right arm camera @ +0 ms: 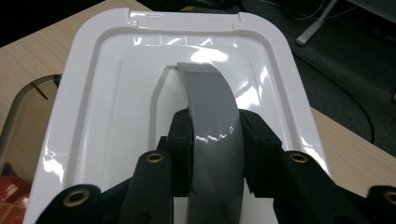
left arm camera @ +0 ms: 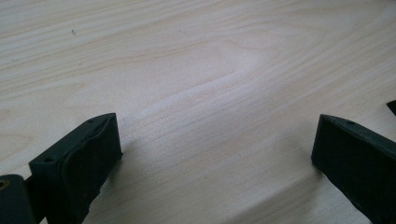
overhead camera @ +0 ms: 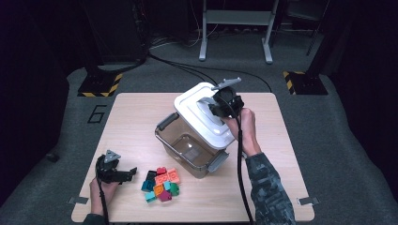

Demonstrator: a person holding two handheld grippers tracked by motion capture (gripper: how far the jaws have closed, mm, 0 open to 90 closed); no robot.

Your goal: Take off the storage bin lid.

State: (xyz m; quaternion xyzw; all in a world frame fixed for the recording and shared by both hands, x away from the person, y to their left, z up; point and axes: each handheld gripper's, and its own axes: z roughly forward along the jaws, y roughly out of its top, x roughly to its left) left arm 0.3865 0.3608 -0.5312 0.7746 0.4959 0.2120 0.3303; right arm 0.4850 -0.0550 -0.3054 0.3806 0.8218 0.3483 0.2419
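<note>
The right gripper (right arm camera: 215,154) is clamping the grey handle (right arm camera: 212,107) of the white lid (right arm camera: 112,116), its jaws pressing on the handle from both sides; in the high view the right gripper (overhead camera: 224,104) is holding the lid (overhead camera: 199,110) tilted above the far right part of the box (overhead camera: 187,145), the lid's lower edge lying over the box's right rim and leaving the near left part of the box uncovered; the box is sitting at the middle of the table (overhead camera: 136,112), clear-walled, with grey clips at its left and near right corners. The bricks (overhead camera: 161,184) are lying in a small, many-coloured heap just in front of the box, on the side nearer the person. The left gripper (overhead camera: 123,174) is resting on the table left of the bricks and well apart from the box, pointing toward the heap; in its own view the left gripper (left arm camera: 215,154) is standing wide open, with nothing but bare tabletop (left arm camera: 196,70) between its jaws.
</note>
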